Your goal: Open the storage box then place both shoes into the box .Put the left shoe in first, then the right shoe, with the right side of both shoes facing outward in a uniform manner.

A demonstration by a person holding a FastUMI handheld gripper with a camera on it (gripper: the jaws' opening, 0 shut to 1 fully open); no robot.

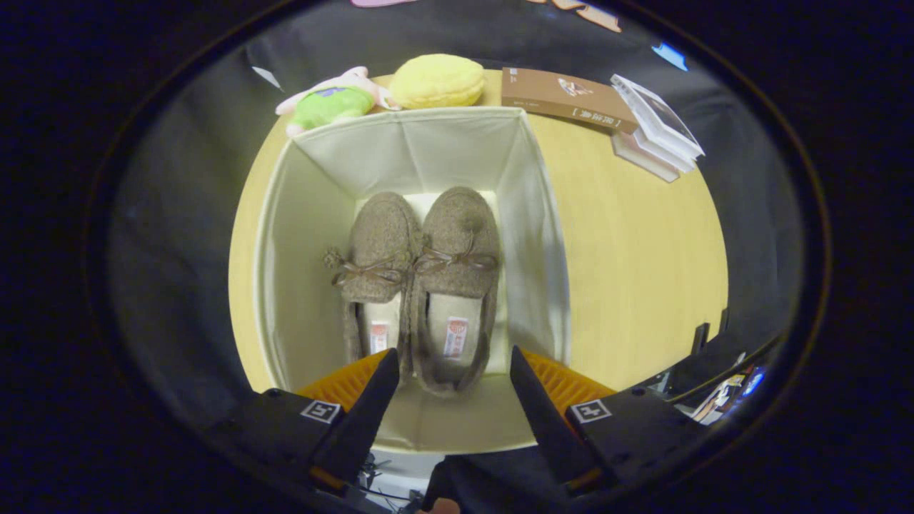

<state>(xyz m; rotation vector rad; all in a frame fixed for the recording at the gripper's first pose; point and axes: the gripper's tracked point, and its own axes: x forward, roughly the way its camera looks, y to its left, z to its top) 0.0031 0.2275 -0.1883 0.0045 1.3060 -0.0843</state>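
The open cream fabric storage box [314, 235] stands on the round wooden table [635, 264], seen from above. Two brown fuzzy slippers lie side by side on its floor, toes pointing away from me. The left-hand shoe [375, 260] leans against the right-hand shoe [457, 257]; each has a small bow. My gripper [454, 365] hangs open above the near part of the box, over the heels. The fingers touch neither shoe, and the right-hand shoe's heel shows in the gap between them.
Beyond the box sit a plush toy in a green shirt [330, 103] and a yellow round cushion [437, 81]. A brown book [564, 98] and a stack of clear cases [657, 128] lie at the table's far right. Bare tabletop stretches to the right of the box.
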